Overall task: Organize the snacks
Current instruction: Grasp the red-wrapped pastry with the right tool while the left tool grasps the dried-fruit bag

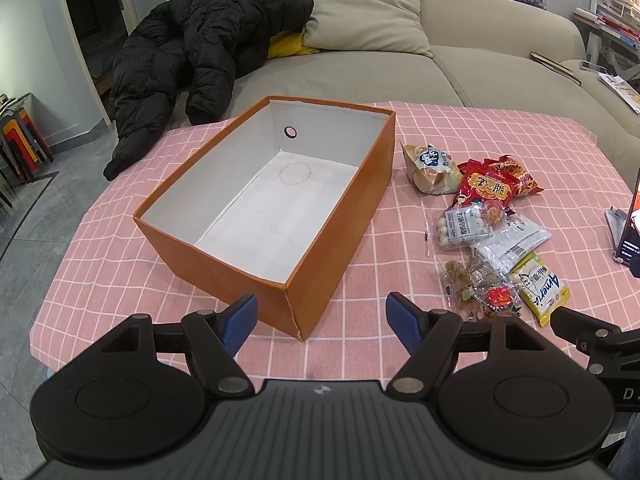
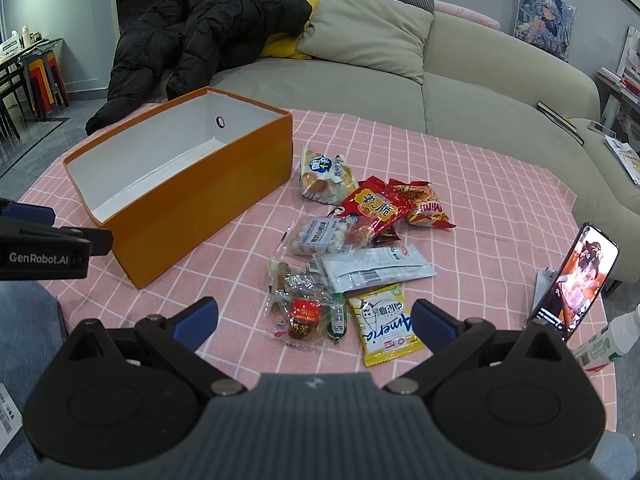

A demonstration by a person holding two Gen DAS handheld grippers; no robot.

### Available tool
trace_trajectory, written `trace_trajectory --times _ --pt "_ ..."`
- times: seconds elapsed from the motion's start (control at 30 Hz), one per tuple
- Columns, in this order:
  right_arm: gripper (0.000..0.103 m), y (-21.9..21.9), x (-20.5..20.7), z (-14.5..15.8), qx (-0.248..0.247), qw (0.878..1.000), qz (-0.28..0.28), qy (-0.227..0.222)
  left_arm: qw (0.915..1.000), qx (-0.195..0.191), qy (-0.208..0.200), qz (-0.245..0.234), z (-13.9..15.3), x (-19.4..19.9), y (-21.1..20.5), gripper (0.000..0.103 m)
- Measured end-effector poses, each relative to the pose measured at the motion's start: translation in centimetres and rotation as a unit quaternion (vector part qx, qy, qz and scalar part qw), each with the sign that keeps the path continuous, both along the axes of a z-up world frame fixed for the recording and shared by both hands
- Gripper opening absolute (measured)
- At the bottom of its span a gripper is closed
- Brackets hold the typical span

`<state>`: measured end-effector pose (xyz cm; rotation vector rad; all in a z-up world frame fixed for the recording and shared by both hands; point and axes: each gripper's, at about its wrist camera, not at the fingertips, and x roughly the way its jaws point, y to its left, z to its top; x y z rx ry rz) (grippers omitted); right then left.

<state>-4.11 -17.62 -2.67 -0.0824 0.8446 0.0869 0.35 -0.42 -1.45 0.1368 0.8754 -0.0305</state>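
In the right wrist view the right tongs (image 2: 314, 318) hung at the bottom of the frame with their blue pads spread wide and nothing between them. Just beyond the pads, at lower centre, lay the yellow packet (image 2: 384, 322), flat on the pink checked counter (image 2: 500, 200). It looked light and thin, with a slick film skin, so a pinch on a sealed end or a side edge seemed safer than on the flat face. Touching it on the left sat a clear crinkly bag of wrapped sweets (image 2: 304, 300); that one would likely slump and shift, and a gather at its loose top seemed the best hold.

In the left wrist view the left tongs (image 1: 322, 320) were also wide open and empty, at the bottom of the frame, before the near corner of the orange box (image 1: 336, 240).

Further up the middle of the right view came a white flat sachet (image 2: 376, 266), a clear pack of small white balls (image 2: 316, 236), a red packet (image 2: 374, 208), an orange-red crisp bag (image 2: 428, 208) and, farthest, a bun bag (image 2: 326, 174). The puffed bags probably held brittle or soft contents, so a gentle grip on the crimped seams seemed wise.

The box stood open and bare inside at left centre, stiff-walled, well apart from the nearest packets. A phone (image 2: 576, 280) leaned at the right edge. A grey sofa (image 2: 480, 92) with a black jacket (image 2: 200, 28) filled the top.
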Motion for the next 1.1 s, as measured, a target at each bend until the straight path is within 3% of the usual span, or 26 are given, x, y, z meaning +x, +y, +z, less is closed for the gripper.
trace_trajectory --times 0.33,0.37,0.43,0.5,0.53,0.67,0.93,1.1 --pt "0.099 -1.7 0.4 -0.9 0.042 0.999 0.022 -0.005 0.9954 -0.038 0.008 -0.087 0.4 1.0 -2.2 0.085" --pt "0.098 -2.1 0.6 -1.1 0.045 0.999 0.021 -0.002 0.9941 -0.044 0.014 -0.098 0.2 1.2 -2.5 0.080" --pt "0.088 -2.9 1.1 -1.9 0.047 0.999 0.017 0.004 0.9908 -0.057 0.024 -0.120 -0.3 1.7 -3.0 0.074" --pt "0.072 -3.6 1.5 -2.7 0.046 0.999 0.019 0.010 0.9882 -0.071 0.038 -0.130 -0.8 2.2 -3.6 0.067" --pt "0.070 -4.0 1.7 -3.1 0.045 0.999 0.020 0.014 0.9867 -0.079 0.047 -0.135 -1.1 2.5 -3.8 0.065" --pt "0.053 -5.2 2.4 -4.8 0.032 0.999 0.024 0.023 0.9810 -0.096 0.065 -0.155 -2.2 3.5 -5.3 0.064" --pt "0.050 -5.8 4.2 -7.4 0.024 0.999 0.023 0.041 0.9696 -0.108 0.106 -0.192 -5.6 5.5 -8.3 0.064" --pt "0.046 -5.1 4.9 -8.3 0.063 0.995 0.044 0.061 0.9727 -0.093 0.124 -0.173 -7.1 6.9 -8.1 0.064"
